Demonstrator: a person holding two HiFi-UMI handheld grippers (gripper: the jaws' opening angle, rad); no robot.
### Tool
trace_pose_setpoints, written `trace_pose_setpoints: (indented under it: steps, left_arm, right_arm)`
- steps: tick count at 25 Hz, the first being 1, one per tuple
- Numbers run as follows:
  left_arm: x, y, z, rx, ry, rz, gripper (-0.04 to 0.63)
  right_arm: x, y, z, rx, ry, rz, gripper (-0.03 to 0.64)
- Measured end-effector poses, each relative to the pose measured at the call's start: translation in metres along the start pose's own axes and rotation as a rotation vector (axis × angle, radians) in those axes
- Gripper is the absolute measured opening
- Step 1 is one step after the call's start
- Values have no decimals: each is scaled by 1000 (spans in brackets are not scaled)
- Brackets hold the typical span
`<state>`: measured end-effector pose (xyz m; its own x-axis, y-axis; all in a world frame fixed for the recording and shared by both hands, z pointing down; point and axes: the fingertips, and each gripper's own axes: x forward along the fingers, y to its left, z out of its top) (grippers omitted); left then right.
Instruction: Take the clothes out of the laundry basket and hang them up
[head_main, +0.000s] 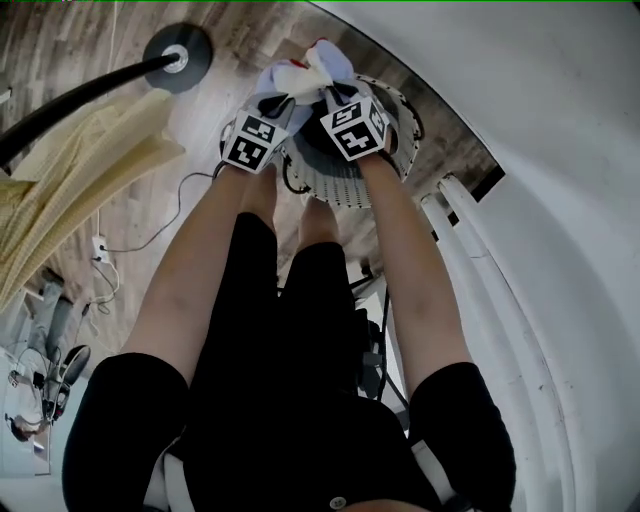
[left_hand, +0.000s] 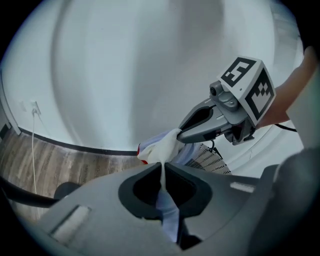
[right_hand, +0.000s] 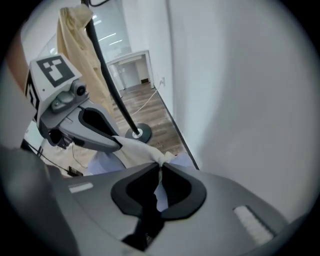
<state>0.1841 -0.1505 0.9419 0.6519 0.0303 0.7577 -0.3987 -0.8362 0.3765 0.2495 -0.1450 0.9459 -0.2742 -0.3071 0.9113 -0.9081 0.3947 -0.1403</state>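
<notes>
1. Plainly, the soft white and pale-blue fabric garment with a red edge (head_main: 308, 68) is held up between both grippers. It sits bunched just above the round white slatted laundry basket (head_main: 338, 186), which stands on the floor in front of the person.
2. The left gripper (left_hand: 162, 171) is pressed together on a thin fold of the garment, and a strip of cloth runs down through its closed tips. The right gripper (right_hand: 160, 171) pinches another fold of the same piece just beside it, so the two grips sit close together.
3. The garment looks light and limp. It will likely sag, twist and slide instead of keeping any shape, and so thin a pinch could slip under a tug. A hem or shoulder seam, taken with the grippers well apart, would probably spread it better for hanging.
4. The wood-look plank floor (head_main: 150, 215) meets a plain white wall (head_main: 560, 120). To the left, a black curved metal stand with a round base (head_main: 178, 50) rises from the floor, and a pale yellow cloth (head_main: 80, 175) hangs from it.
</notes>
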Motion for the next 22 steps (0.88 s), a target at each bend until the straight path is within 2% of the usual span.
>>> trace_pose_setpoints:
  steps: [6, 12, 19, 22]
  left_arm:
    - [-58, -24, 39, 59, -123, -5, 12]
    - [-137, -55, 74, 92, -277, 26, 12]
    - [-267, -114, 119, 194, -480, 70, 12]
    - [-325, -143, 132, 203, -551, 93, 12]
  right_arm:
    - [-70, 13, 26, 182, -174, -83, 25]
    - [-154, 45, 48, 291, -382, -130, 25]
    - [-287, 105, 93, 282, -629, -163, 25]
    - [-345, 134, 111, 252, -715, -168, 25]
